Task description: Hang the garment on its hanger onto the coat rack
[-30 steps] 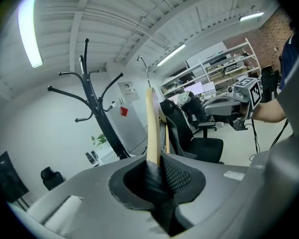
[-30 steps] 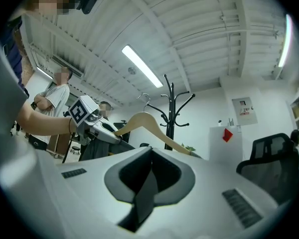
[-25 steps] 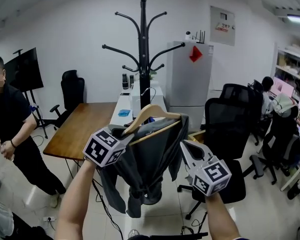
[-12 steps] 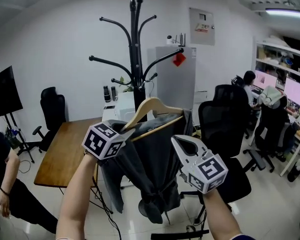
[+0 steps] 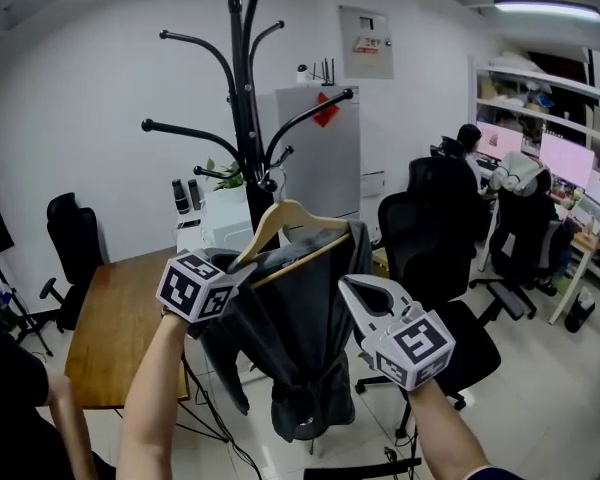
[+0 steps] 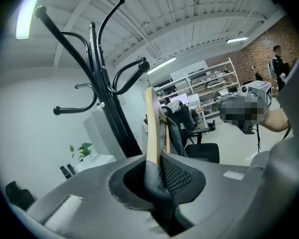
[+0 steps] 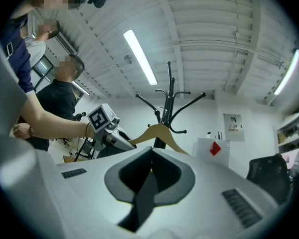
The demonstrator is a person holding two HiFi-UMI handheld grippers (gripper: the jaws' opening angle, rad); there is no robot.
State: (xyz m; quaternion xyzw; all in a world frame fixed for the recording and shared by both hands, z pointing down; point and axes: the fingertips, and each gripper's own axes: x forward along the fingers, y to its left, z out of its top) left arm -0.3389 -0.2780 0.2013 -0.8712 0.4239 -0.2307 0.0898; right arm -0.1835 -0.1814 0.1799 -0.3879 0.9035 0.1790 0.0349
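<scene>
A black coat rack (image 5: 245, 118) with curved hooks stands just behind the grippers. A wooden hanger (image 5: 290, 218) carries a dark grey garment (image 5: 300, 338) that hangs down between my arms. My left gripper (image 5: 242, 268) is shut on the hanger's left arm, and the left gripper view shows the wood (image 6: 151, 128) and cloth pinched between the pads, with the rack (image 6: 109, 108) behind. My right gripper (image 5: 348, 286) floats to the right of the garment, shut and empty. The right gripper view looks at the hanger (image 7: 159, 132) in front of the rack (image 7: 168, 98).
A wooden table (image 5: 110, 328) stands at the left behind the rack. A white cabinet (image 5: 320, 158) is behind the rack, with black office chairs (image 5: 430, 258) to the right. A seated person (image 5: 470, 143) works at the far right; another person's arm (image 5: 60, 418) shows at the bottom left.
The rack now looks nearer and further left in the head view, and the person at the left has mostly slid out of view. The left gripper still holds the hanger; the right stays shut.
</scene>
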